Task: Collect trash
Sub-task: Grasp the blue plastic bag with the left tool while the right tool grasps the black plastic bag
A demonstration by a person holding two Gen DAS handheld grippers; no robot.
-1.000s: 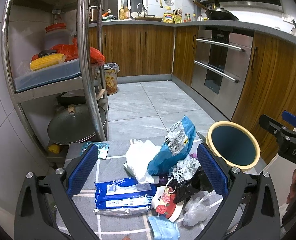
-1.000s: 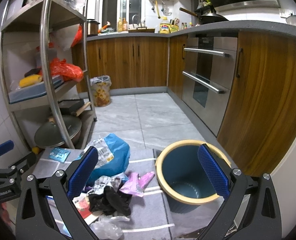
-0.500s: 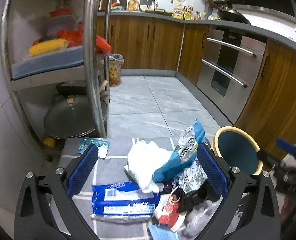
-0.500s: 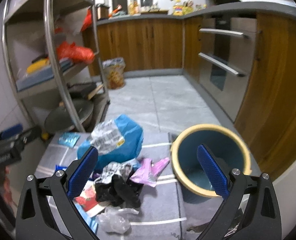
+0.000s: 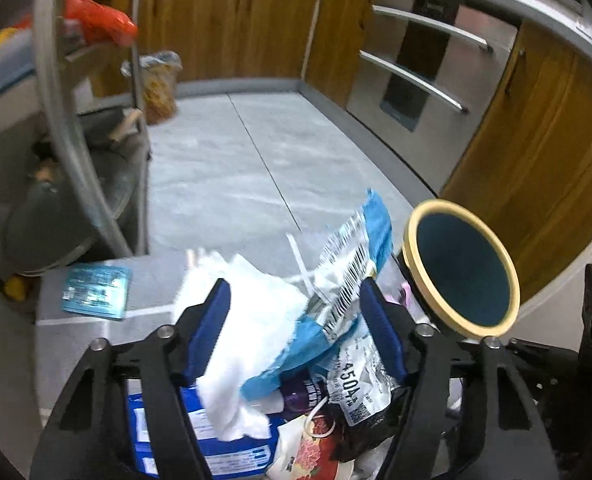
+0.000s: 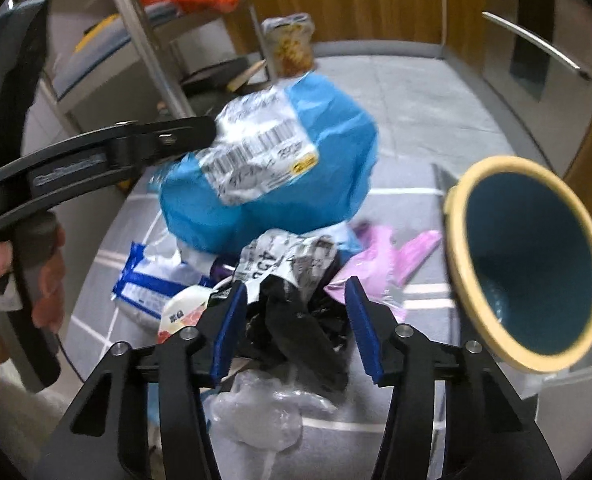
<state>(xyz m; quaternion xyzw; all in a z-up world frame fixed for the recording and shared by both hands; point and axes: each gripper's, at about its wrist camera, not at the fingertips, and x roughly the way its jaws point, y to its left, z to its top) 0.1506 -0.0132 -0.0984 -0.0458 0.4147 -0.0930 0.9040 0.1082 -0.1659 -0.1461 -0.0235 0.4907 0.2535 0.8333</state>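
A pile of trash lies on a grey mat point(image 5: 96, 332). My left gripper point(image 5: 296, 328) is open, its jaws on either side of a white tissue wad point(image 5: 256, 320) and a blue snack bag point(image 5: 352, 264). My right gripper point(image 6: 296, 324) is open around a black crumpled bag point(image 6: 296, 328). The blue snack bag also shows in the right wrist view point(image 6: 272, 168), with the left gripper's arm point(image 6: 96, 160) against it. A teal bin with a cream rim stands to the right of the pile in both views point(image 5: 462, 268) point(image 6: 528, 268).
A blue-white wipes pack point(image 5: 216, 440), a pink wrapper point(image 6: 384, 256), a clear plastic bag point(image 6: 256, 412) and a small teal packet point(image 5: 96, 292) lie on the mat. A metal shelf rack point(image 5: 56, 92) stands left. Wooden cabinets point(image 5: 536, 152) and an oven point(image 5: 424, 72) line the right.
Both grippers have dropped low and moved forward into the trash pile. Both jaw gaps have narrowed: the left around the tissue and blue bag, the right around the black bag.
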